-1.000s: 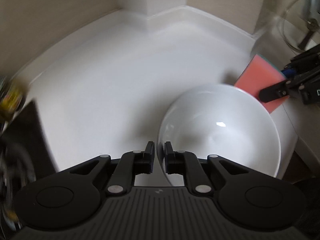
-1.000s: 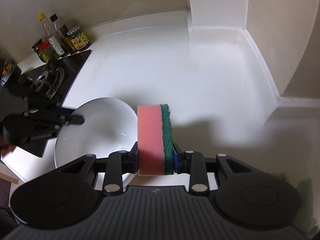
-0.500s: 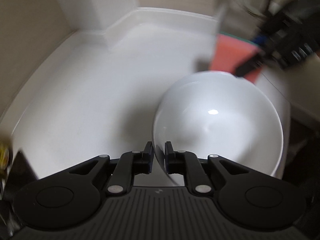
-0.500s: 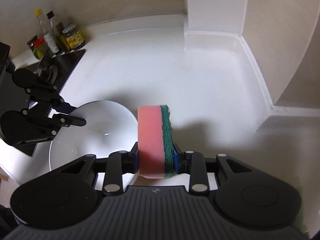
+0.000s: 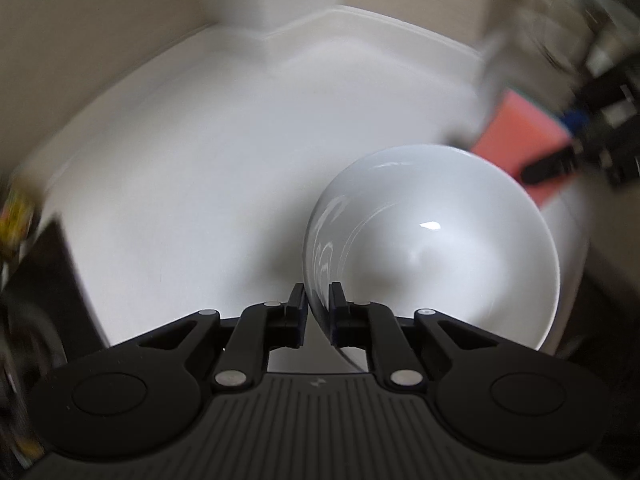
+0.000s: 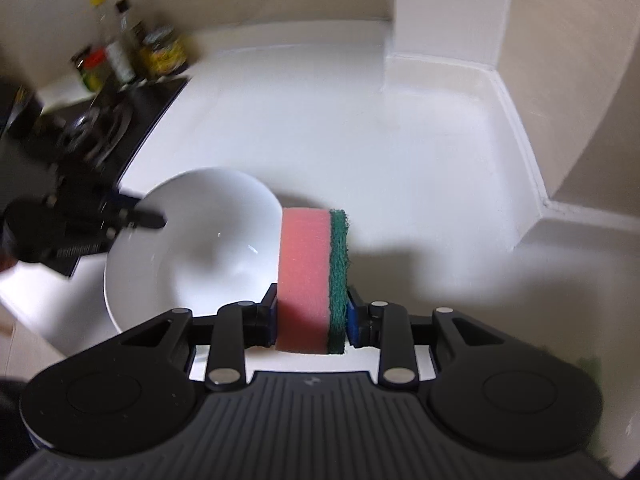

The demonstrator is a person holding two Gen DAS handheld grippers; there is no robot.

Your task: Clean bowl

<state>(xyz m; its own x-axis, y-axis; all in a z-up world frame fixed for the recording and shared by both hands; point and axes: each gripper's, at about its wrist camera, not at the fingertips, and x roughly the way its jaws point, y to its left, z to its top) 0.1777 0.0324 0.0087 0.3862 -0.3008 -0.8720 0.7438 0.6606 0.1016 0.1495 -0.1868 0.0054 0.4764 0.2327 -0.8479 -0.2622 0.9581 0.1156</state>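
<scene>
While the left gripper [image 5: 318,312] straddles the near rim of the white bowl [image 5: 432,248], its jaws are closing on that thin wall, so the hold looks light; a glazed rim could slip out if the squeeze stays loose. The bowl sits tilted at the front edge of the white counter [image 5: 200,168], and a slip there could tip it off onto the floor. To its right, the right gripper [image 6: 312,316] is clenched on the pink-and-green sponge [image 6: 306,276], held upright just beside the bowl's far rim. Pressing the sponge in hard could shove the bowl out of the left jaws.
</scene>
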